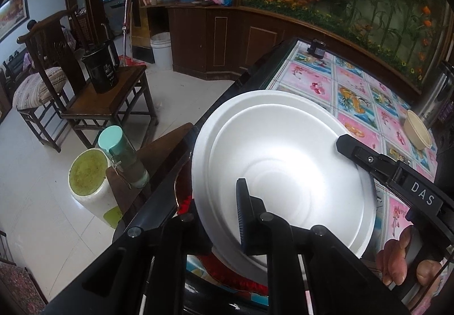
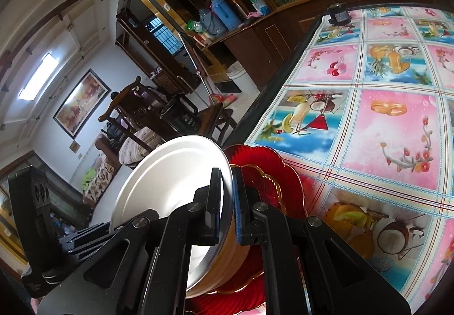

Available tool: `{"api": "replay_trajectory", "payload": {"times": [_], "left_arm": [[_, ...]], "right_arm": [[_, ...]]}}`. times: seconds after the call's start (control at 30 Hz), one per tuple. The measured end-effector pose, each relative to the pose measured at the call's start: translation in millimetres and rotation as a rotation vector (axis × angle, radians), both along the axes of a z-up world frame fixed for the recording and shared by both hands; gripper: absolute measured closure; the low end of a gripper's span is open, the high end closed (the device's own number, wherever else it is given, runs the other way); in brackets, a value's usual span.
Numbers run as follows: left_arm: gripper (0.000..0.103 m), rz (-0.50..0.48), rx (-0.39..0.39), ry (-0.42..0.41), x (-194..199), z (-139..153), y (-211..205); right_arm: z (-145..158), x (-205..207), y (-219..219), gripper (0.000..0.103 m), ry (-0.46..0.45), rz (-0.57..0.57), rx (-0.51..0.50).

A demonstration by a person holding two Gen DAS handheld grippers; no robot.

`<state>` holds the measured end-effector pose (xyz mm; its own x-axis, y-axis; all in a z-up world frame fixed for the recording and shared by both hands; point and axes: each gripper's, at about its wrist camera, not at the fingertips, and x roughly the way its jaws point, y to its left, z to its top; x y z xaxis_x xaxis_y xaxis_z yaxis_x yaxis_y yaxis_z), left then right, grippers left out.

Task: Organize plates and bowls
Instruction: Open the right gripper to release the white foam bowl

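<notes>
White bowl (image 1: 283,167), wide, shallow and smooth with a stepped rim, sits tilted over a red plate (image 2: 264,173) with ribbed sides and a gold scalloped edge, close to the near corner of the table (image 1: 351,79). Under the white shell a tan ribbed layer shows in the right wrist view, possibly a second bowl nested beneath, though the angle is poor.

Both tongs have hold of it. The left gripper (image 1: 241,210) pinches the near rim, one blue-padded finger inside the bowl, the other hidden below. The right gripper (image 2: 227,201) is clamped narrow on the opposite rim, pads pressing either side of the wall; its black arm reaches in from the right in the left wrist view, with a hand (image 1: 397,258) behind it.

A small tan bowl (image 1: 417,130) stands well apart on the flowered tablecloth, and a dark jar (image 1: 317,48) at the far edge. Between them the cloth lies open. The table's dark edge runs just left of the white bowl; beyond it the floor drops away, with a tub (image 1: 90,181) and a green-capped bottle (image 1: 122,153) below.
</notes>
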<state>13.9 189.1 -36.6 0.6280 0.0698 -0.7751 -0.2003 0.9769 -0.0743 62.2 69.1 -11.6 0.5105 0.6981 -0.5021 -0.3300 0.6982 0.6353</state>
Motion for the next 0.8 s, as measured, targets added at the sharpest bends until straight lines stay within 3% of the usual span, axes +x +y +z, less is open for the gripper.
{"api": "replay_trajectory", "payload": {"times": [0.43,0.6,0.63,0.7,0.77,0.8], "left_arm": [[0.088,-0.019,0.011,0.022,-3.4,3.5,0.5],[0.081,-0.030,0.014,0.006,-8.7,12.4,0.5],[0.079,-0.031,0.016,0.000,-10.1,14.6,0.7],[0.053,-0.018,0.050,-0.016,-14.0,19.9,1.9],[0.038,-0.004,0.083,-0.045,-19.1,26.2,4.0],[0.037,0.002,0.091,-0.055,-21.0,28.4,5.3]], "right_arm": [[-1.5,-7.0,6.0,0.094,-0.067,0.033,-0.059],[-2.8,-5.9,7.5,0.094,-0.072,0.037,-0.076],[-3.2,-5.5,7.5,0.094,-0.071,0.037,-0.077],[-3.3,-5.6,7.9,0.094,-0.075,0.034,-0.086],[-3.9,-5.1,8.7,0.093,-0.078,0.033,-0.101],[-4.8,-4.8,9.7,0.093,-0.076,0.039,-0.103]]}}
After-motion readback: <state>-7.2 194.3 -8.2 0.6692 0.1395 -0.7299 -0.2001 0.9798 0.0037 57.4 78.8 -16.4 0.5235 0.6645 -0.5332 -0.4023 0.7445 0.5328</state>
